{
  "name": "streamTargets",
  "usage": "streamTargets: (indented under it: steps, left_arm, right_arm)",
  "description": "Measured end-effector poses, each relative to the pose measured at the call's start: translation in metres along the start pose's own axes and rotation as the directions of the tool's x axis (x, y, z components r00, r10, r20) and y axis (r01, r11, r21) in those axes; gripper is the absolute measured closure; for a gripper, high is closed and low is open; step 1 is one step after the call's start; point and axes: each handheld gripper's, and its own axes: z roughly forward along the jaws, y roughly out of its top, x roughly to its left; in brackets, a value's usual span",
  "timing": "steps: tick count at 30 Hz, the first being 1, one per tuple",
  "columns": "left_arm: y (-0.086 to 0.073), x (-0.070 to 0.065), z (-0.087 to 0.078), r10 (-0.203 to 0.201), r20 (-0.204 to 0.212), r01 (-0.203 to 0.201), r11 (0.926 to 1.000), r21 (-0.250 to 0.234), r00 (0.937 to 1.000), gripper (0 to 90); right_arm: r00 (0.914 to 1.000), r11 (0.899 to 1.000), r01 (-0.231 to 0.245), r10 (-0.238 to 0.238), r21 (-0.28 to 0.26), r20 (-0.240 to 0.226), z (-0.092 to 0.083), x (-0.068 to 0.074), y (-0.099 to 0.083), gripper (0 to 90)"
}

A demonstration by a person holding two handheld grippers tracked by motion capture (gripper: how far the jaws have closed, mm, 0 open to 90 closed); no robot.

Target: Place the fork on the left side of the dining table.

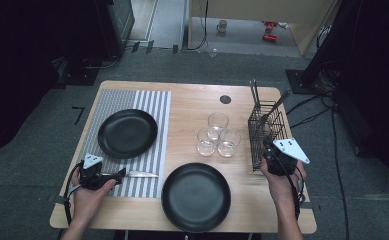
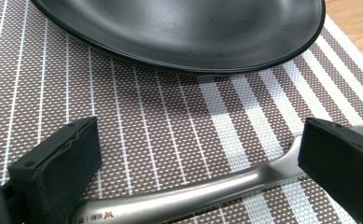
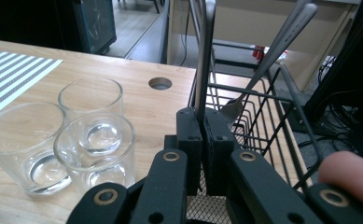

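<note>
Looks maybe a third done: one knife (image 1: 142,174) down on the striped placemat (image 1: 154,105), just below one of two black plates (image 1: 127,133), left gripper (image 2: 198,163) spread wide around it, not pinching. Right of the placemat, three glasses (image 1: 217,121), then one wire basket (image 1: 267,135) with roughly three utensils left, right gripper (image 3: 203,135) clamped on an upright handle (image 3: 205,56) inside.
</note>
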Motion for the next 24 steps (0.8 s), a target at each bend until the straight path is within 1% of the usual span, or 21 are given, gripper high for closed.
streamTargets:
  steps: [6, 17, 24]
  left_arm:
    - [0.0, 0.0, 0.0, 0.0, 0.0, 0.0, 1.0, 0.0, 1.0, 0.0]
    - [0.0, 0.0, 0.0, 0.002, -0.002, -0.002, 1.0, 0.0, 1.0, 0.0]
    - [0.0, 0.0, 0.0, 0.002, -0.001, -0.002, 1.0, 0.0, 1.0, 0.0]
  right_arm:
    - [0.9999, 1.0, -0.01, 0.01, -0.017, -0.002, -0.005, -0.004, 0.006, 87.5]
    - [0.9998, 0.999, -0.02, 0.02, -0.048, -0.008, -0.015, -0.006, 0.021, 87.5]
    - [0.9996, 0.997, -0.027, 0.027, -0.067, -0.003, -0.02, -0.008, 0.03, 87.5]
